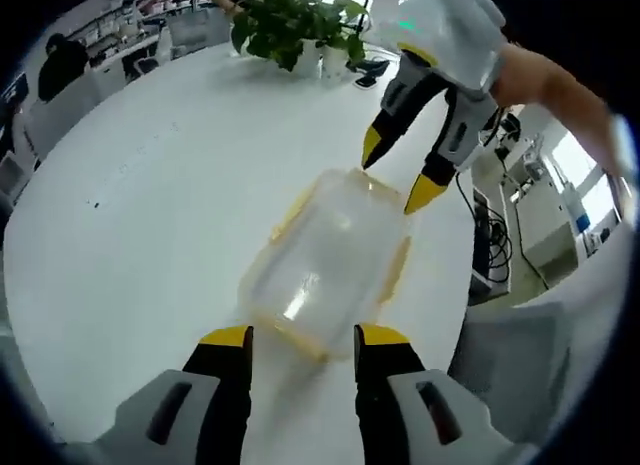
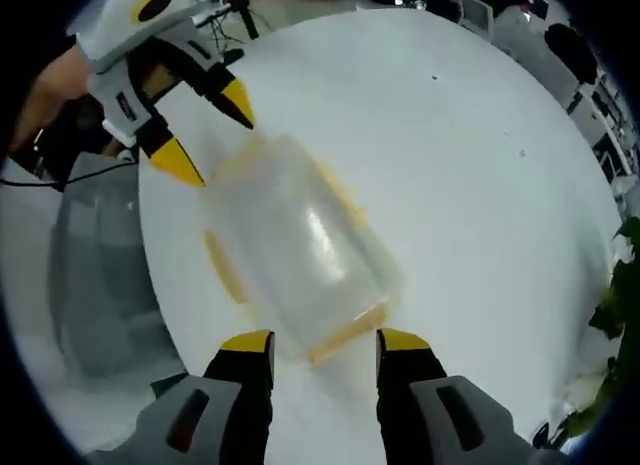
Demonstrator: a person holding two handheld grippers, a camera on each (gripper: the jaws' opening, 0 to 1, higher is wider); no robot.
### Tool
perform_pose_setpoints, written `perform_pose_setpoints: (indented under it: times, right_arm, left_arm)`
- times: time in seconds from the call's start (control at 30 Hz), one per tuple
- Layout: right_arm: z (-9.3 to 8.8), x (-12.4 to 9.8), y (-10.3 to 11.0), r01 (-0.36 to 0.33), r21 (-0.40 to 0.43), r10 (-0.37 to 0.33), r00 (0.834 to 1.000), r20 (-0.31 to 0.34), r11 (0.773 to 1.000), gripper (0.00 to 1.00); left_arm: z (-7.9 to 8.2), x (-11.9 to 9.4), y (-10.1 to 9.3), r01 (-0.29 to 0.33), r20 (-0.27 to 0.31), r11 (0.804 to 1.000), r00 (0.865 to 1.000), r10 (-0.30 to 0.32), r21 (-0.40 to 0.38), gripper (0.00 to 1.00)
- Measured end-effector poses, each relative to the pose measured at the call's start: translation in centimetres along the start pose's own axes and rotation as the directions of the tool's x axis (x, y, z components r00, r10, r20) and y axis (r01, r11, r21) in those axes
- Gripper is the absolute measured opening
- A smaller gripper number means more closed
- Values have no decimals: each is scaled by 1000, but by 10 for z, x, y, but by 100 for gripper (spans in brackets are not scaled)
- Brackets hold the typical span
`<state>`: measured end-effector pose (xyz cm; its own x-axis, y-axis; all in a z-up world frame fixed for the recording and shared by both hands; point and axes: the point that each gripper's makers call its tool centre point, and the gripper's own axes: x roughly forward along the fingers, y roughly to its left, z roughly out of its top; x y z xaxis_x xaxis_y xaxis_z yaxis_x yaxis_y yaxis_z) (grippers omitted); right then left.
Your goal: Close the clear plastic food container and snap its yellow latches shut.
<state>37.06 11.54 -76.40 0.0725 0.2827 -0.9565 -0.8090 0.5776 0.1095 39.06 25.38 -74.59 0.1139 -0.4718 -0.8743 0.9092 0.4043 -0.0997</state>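
Basically, clear food container point(image 1: 325, 265) with yellow latches point(image 1: 396, 270) sits on white surface point(image 1: 150, 205) between both grippers: left gripper point(image 1: 300, 337) and right gripper point(image 2: 324, 342) spread apart, empty. No readable writing.

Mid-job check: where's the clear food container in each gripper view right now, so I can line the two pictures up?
Left gripper view: the clear food container sits at centre, just above the left gripper, on the white table.
Right gripper view: container at centre, just above the right gripper.
Shared landmark: the potted plant, top in the left view, right edge in the right view.
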Motion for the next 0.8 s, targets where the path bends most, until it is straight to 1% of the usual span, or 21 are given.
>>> perform_pose_setpoints:
  times: [0.07,0.1,0.13,0.17,0.2,0.27,0.4,0.57,0.67,0.8]
  right_arm:
    - [1,-1,-1,6,-28,-6,1000,-5,1000,39]
    - [2,-1,-1,5,-34,-5,1000,-5,999,39]
    - [2,-1,-1,6,-44,-6,1000,-8,999,39]
    - [2,-1,-1,9,-55,-10,1000,-11,998,39]
    - [3,-2,-1,11,-76,-13,1000,-16,997,39]
    - [4,-3,-2,12,-96,-14,1000,-19,995,39]
    - [9,-6,0,4,-171,-6,1000,-14,985,39]
    - [14,-5,3,-5,-225,1,1000,-18,974,39]
    - [18,-4,4,-10,-244,7,1000,-14,970,38]
    - [24,-2,8,-25,-243,27,1000,4,970,37]
  left_arm:
    - [3,1,-4,21,7,999,1000,-21,27,40]
    - [3,1,-3,13,4,999,1000,-14,42,40]
    - [1,1,-1,9,-12,996,1000,-8,83,40]
    - [1,1,-2,16,-17,994,1000,-14,104,40]
    - [2,2,-3,9,-9,994,1000,-8,112,40]
    - [4,2,-4,12,-8,988,1000,-11,155,39]
    - [5,1,-3,25,-6,986,1000,-24,167,39]
    - [7,3,-4,39,-12,968,999,-38,247,38]
    - [6,5,-3,40,-24,964,999,-35,262,38]
    - [12,6,-7,55,-8,961,998,-55,271,36]
